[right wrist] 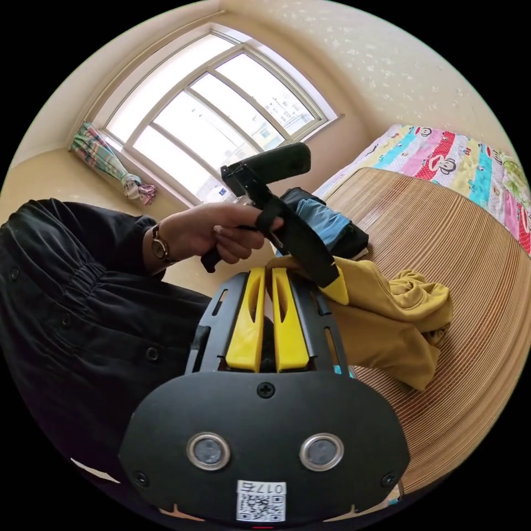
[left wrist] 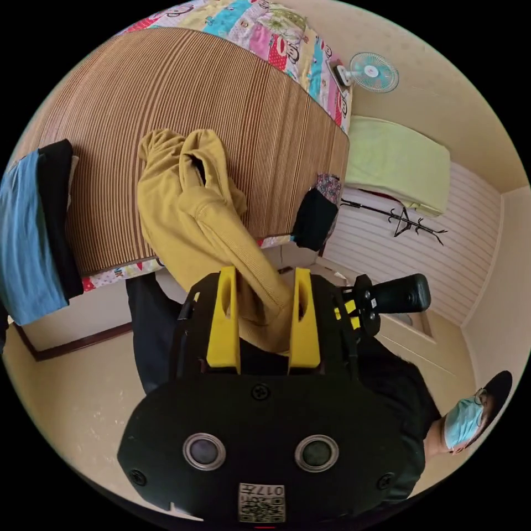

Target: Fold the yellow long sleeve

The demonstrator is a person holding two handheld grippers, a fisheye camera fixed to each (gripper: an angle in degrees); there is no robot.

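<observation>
The person is lifting the crumpled mustard-yellow ribbed-cotton long sleeve [left wrist: 191, 210] off the brown striped bamboo mat [left wrist: 166, 83], an early step before any fold; next it likely needs spreading flat on that mat. The left gripper [left wrist: 264, 310] is pinching a cuff between spread jaws, the right gripper [right wrist: 265, 310] is pressing nearly together on an edge, and the bunched body is trailing onto the mat.

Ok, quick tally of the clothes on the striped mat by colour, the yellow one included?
Yellow: 1, the yellow long sleeve, bunched, partly lifted off the striped mat by both grippers.
Blue: 1, the folded blue garment.
Black: 1, the folded black garment against the blue one.
Total: 3.
</observation>
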